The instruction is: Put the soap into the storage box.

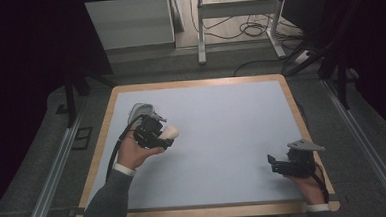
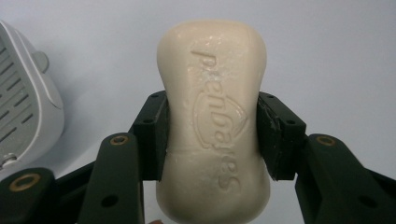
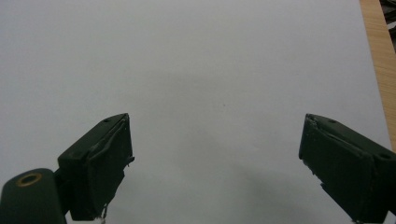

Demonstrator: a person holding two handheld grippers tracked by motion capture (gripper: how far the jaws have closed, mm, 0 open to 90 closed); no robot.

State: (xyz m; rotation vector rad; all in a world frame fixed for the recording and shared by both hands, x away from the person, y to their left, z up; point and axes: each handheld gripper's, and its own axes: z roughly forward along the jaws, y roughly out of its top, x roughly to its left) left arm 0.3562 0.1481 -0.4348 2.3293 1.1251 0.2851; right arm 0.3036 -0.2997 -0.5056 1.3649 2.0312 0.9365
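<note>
Cream-coloured and smooth, a bar of soap [image 2: 213, 121] sits clamped at its narrowed waist between the black jaws of the left gripper [image 2: 212, 135]; the left gripper view shows raised lettering moulded into its top face, detail that the high view reduces to a pale rounded lump [image 1: 170, 132] sticking out past the gripper [image 1: 154, 132] toward the table's middle. The bar's long axis runs along the jaws, one rounded end pointing away from the hand and the other back between the gripper's arms. At the left edge of the left gripper view lies a white plastic soap dish [image 2: 23, 102] with a slotted surface and rounded corner, near the soap but apart from it; in the high view it appears as a greyish shape [image 1: 142, 111] just beyond the left hand [image 1: 133, 154], on the far-left part of the pale blue-grey table [image 1: 222, 137], whose matte top is framed by a light wooden rim. Toward the near right corner the right hand [image 1: 310, 187] holds the right gripper [image 1: 289, 164], topped by a grey three-cornered plate. The right gripper view shows its jaws [image 3: 215, 163] spread wide over bare tabletop, nothing between them, with the wooden rim at the upper right.
</note>
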